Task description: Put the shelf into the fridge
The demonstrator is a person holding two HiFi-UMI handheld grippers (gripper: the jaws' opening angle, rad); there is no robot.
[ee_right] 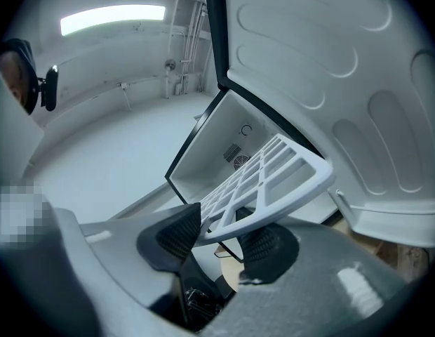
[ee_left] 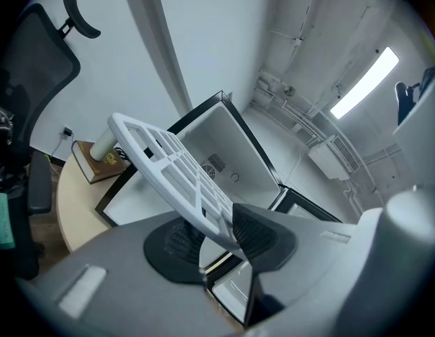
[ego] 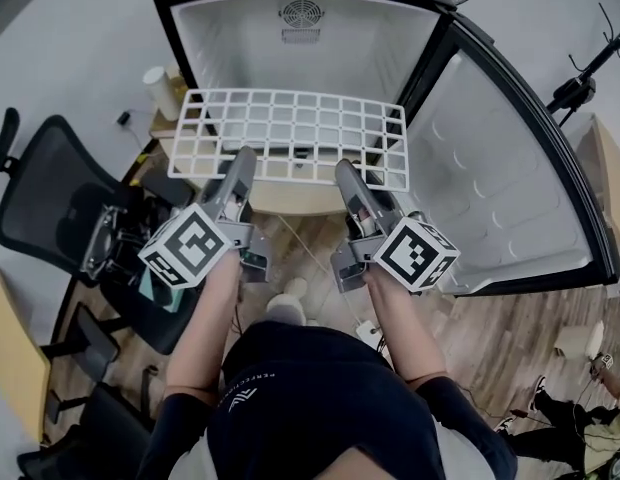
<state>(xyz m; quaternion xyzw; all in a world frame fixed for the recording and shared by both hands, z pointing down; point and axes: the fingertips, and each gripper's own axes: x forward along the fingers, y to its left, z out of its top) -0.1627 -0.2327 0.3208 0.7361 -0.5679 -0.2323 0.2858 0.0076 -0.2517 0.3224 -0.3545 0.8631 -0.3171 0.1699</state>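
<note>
The shelf [ego: 290, 136] is hanging roughly level in the air just in front of the open fridge [ego: 195, 48], not yet inside the cavity, with its near rim running through both grippers. The left gripper [ee_left: 217, 234] is clamping that rim, with its pads pressing on either face of the lattice. The right gripper [ee_right: 221, 241] is looking much looser: its jaws are standing wide around the rim, and the bar is lying between the pads and leaning on them rather than being squeezed.

That is where I am seeing the trouble. If the right side really is not gripping, one clamp near the middle is carrying the whole lattice, so the shelf is likely to twist or sag on the right and could slide out altogether.

The second worry is alignment. The shelf is sitting off to the left of the opening, with its left end overhanging the fridge's side wall above the table [ee_left: 70, 209] and the book [ee_left: 91, 161]. Pushed straight in from here, that corner is going to strike the frame, not the cavity. On the other side, the open door [ego: 490, 158] is standing close by the right corner, so a wide swing to correct could be knocking into it.
</note>
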